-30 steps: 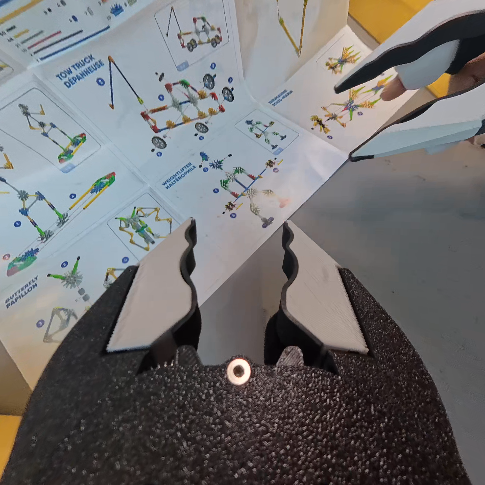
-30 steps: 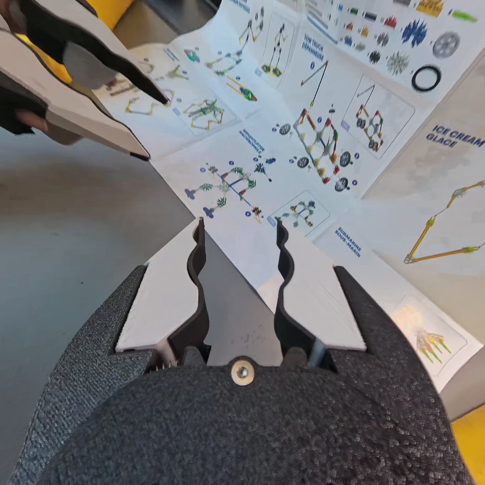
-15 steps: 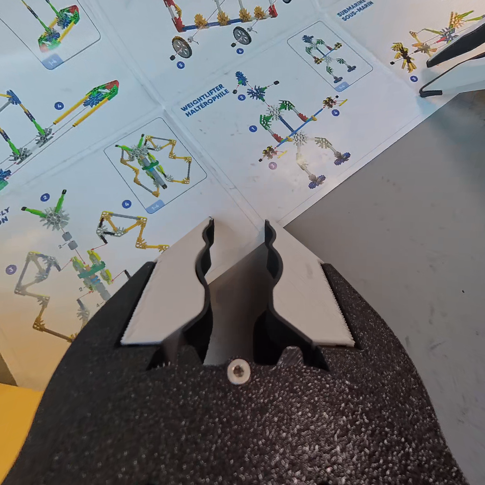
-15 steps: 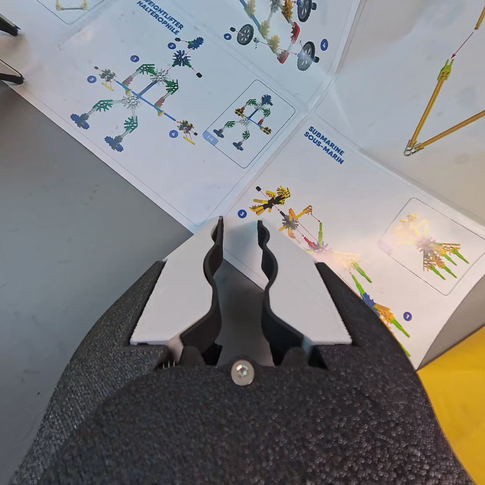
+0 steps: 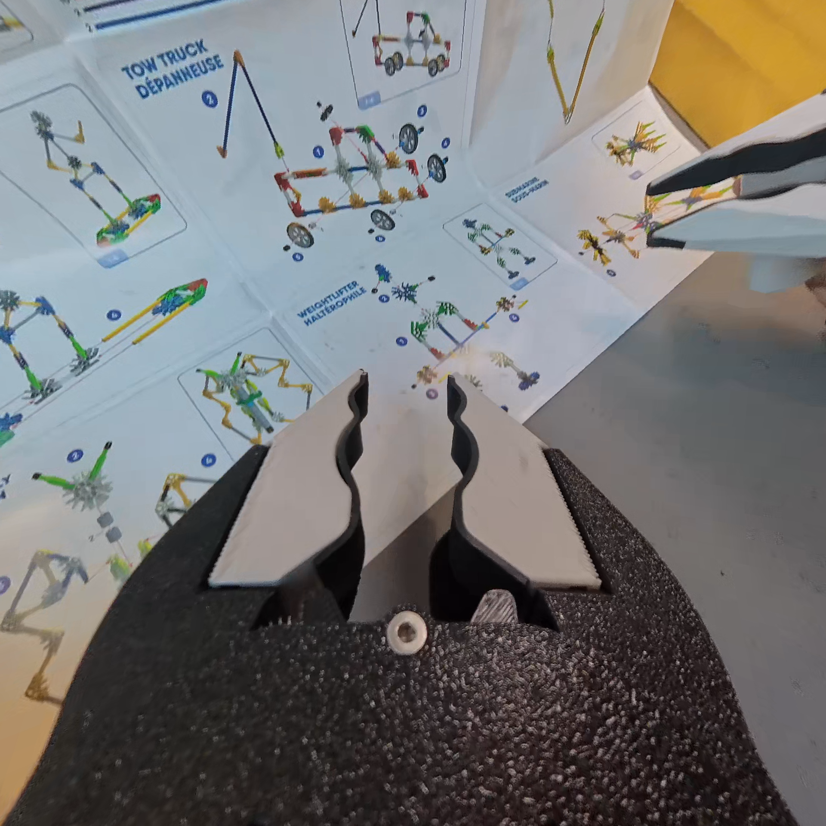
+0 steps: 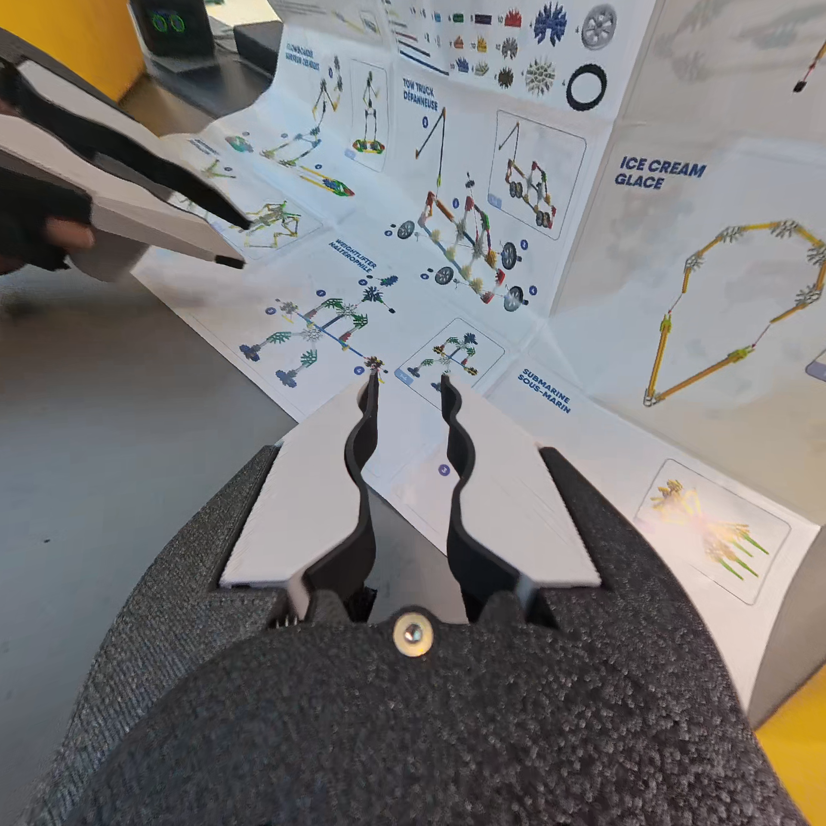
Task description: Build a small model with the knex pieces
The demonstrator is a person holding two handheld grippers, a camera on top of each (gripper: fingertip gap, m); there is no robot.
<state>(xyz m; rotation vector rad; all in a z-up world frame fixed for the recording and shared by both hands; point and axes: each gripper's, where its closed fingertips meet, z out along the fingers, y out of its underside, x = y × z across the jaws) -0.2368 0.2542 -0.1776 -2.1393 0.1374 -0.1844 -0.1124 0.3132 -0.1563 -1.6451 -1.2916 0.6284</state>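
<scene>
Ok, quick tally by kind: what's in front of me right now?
Tongs: 2, left tongs and right tongs, both open
Folded-out instruction sheet: 1
Grey table: 1
Dark device with green rings: 1
Total: 5

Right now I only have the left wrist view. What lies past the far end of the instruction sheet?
Observer: A dark device with green rings on its screen stands beyond the sheet.
Operator: Are the right tongs clamped on the sheet?
Observer: No, the right tongs are open; the sheet's near edge shows in the gap between them.
Operator: What is on the raised panel?
Observer: A large yellow loop figure fills it.
</scene>
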